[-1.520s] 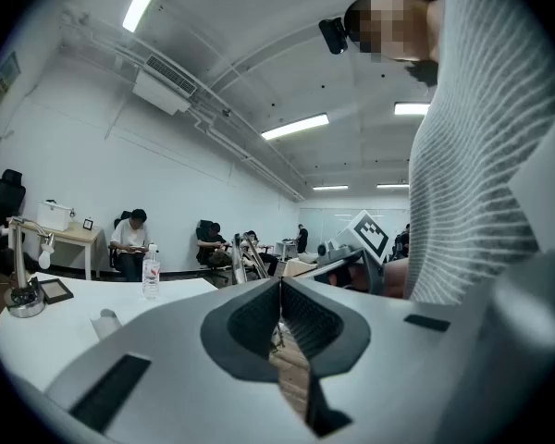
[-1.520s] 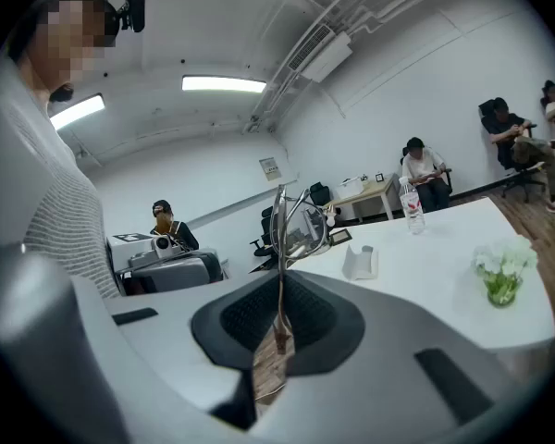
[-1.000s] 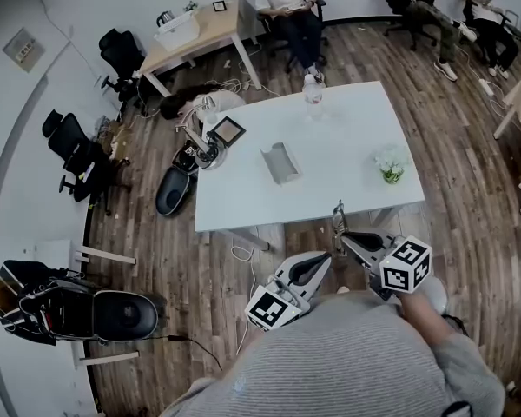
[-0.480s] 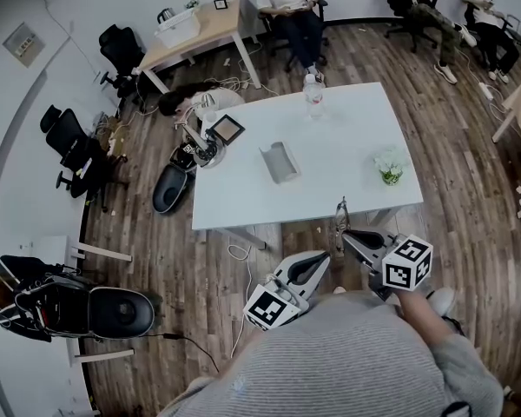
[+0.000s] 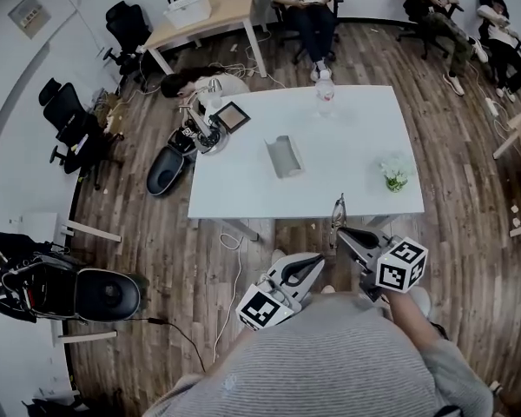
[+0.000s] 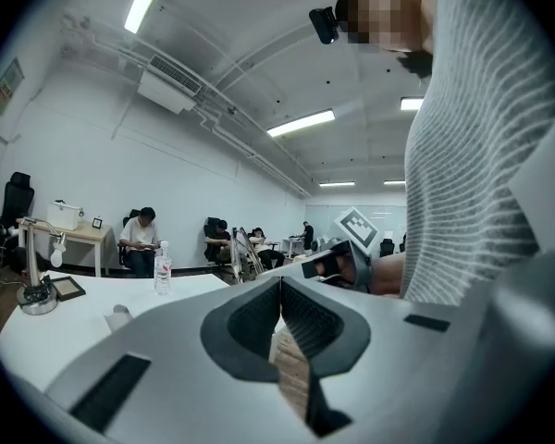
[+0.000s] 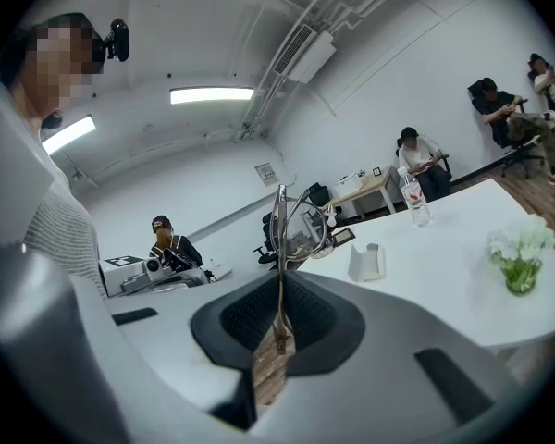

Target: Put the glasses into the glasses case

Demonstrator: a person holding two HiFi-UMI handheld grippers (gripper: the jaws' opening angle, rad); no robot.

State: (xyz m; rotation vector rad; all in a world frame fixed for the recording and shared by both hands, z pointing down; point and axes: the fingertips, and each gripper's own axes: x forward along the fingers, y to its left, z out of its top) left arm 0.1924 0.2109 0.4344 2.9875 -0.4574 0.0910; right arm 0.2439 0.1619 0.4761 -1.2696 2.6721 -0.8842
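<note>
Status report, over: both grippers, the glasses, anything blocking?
Right gripper shut on glasses. Left gripper shut, empty. Glasses case on table ahead; way looks clear.

The worktop (image 5: 347,137) is showing white, the glasses case (image 5: 284,156) on it grey, and the flowers (image 5: 394,168) at its four o'clock white over green. The floor (image 5: 156,241) is showing brown planks. The left hand-held gripper (image 5: 319,259) and right hand-held gripper (image 5: 340,232) are wearing pale grey with black-and-white square markers; the glasses (image 5: 337,214) are gleaming silver.
</note>
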